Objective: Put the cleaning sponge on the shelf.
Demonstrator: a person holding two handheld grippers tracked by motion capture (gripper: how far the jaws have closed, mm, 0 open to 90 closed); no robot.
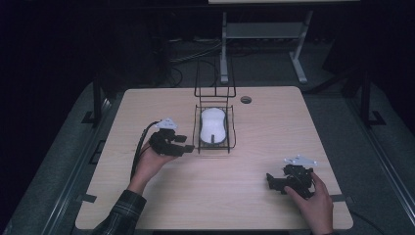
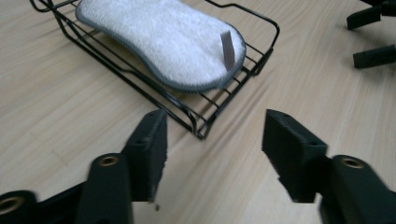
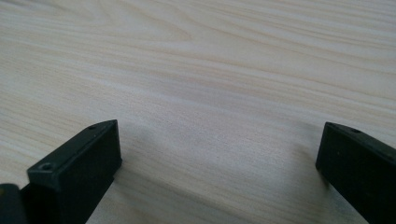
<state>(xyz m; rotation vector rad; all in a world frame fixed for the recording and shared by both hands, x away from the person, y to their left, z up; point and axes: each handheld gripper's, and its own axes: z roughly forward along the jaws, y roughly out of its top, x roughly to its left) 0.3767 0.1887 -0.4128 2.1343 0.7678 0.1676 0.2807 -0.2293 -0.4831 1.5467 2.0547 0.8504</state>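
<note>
At the centre of the high view, the white sponge [image 1: 213, 125] already lies in the wire rack [image 1: 197, 128], and I hold my left gripper [image 1: 188, 143] just beside it and my right gripper [image 1: 270, 181] lower right over the bare surface [image 1: 235, 186], both fingers released, so little seems left to do.

text: none legible | labels: small tab [image 2: 228, 48] standing on white pad [image 2: 163, 37] in wire rack [image 2: 196, 122], blank as seen | brands: none | numbers: none | signs: none on wooden table [image 1: 235, 196]
</note>
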